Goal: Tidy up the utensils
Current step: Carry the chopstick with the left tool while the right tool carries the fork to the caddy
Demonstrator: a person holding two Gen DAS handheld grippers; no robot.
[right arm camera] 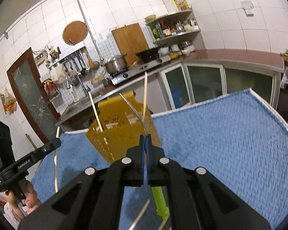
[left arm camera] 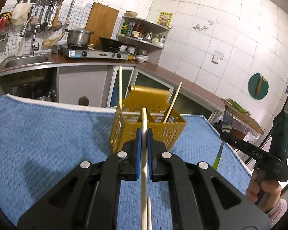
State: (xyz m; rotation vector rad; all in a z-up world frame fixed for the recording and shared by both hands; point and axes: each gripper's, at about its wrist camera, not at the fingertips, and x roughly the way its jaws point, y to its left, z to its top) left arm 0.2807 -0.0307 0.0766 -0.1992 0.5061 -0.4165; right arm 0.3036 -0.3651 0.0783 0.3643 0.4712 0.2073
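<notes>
— Which claw is nearer the caddy?

— The left claw, I'd say. It is clamped on a chopstick whose long axis runs straight ahead, its far tip reaching up in front of the near wall of the yellow caddy. Whether the tip has cleared the rim I cannot tell.

— And the caddy itself?

— It stands upright on the blue towel that covers the counter, directly ahead of that claw. Two chopsticks already lean inside it — one at the left corner, one toward the right.

— What about the other hand?

— The right claw is shut tight on a fork with a green handle; the handle trails back under the claw and the metal end curves up and forward, toward the caddy's back edge. From its own view the caddy lies ahead and a little left.

— So what does the coming move turn on?

— Tilt, I think. The held chopstick points at the caddy's wall more than down into a slot — the tip would have to be raised over the rim and the stick stood nearer upright before letting go. A loose chopstick lies on the towel below, yet to be gathered.
</notes>
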